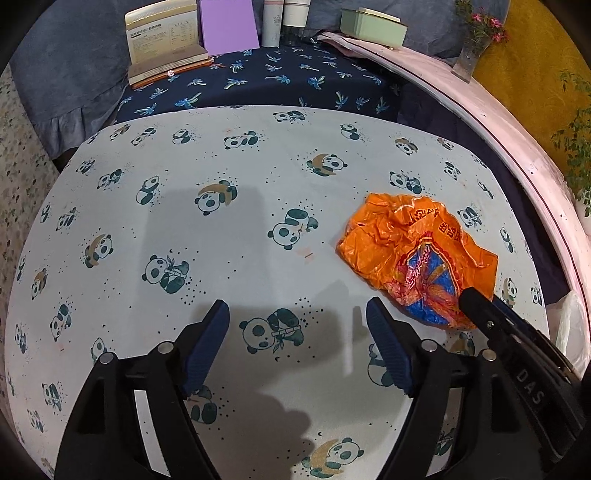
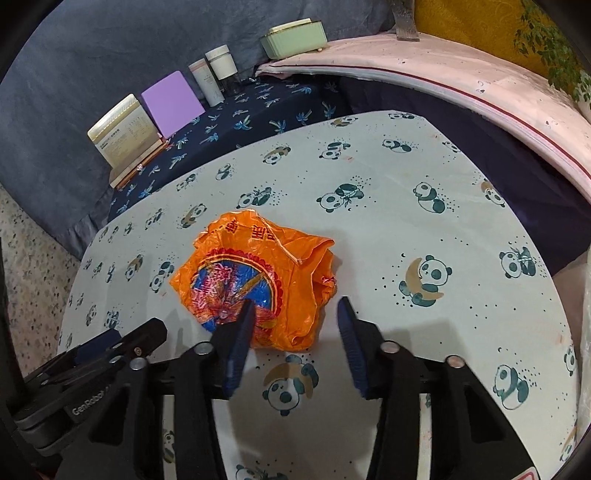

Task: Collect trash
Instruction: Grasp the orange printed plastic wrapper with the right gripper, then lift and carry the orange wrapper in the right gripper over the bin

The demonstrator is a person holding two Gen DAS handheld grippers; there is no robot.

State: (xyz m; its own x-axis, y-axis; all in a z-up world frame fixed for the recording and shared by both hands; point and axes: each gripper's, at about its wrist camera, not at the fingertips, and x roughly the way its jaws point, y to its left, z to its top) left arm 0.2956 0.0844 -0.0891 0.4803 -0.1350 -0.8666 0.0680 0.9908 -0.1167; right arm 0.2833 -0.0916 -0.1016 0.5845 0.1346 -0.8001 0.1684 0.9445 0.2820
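Note:
A crumpled orange plastic bag (image 2: 258,273) with a blue and red print lies on the round table under a panda-print cloth (image 2: 424,206). My right gripper (image 2: 296,304) stands over the bag's near edge with its jaws apart. The left pad (image 2: 240,332) overlaps the bag and the right pad (image 2: 349,332) sits just beside it, with no squeeze showing. In the left wrist view the same bag (image 1: 413,243) lies to the right, and the right gripper's fingers (image 1: 480,306) reach onto it. My left gripper (image 1: 297,306) is open over bare cloth, left of the bag.
Beyond the table, a palm-print cloth (image 1: 295,81) carries a book stack (image 1: 162,40), a purple board (image 1: 229,26), two white bottles (image 1: 284,18) and a green box (image 1: 373,26). A pink ledge (image 1: 498,122) with a flower vase (image 1: 472,51) curves along the right. White plastic (image 1: 569,325) shows at the table's right edge.

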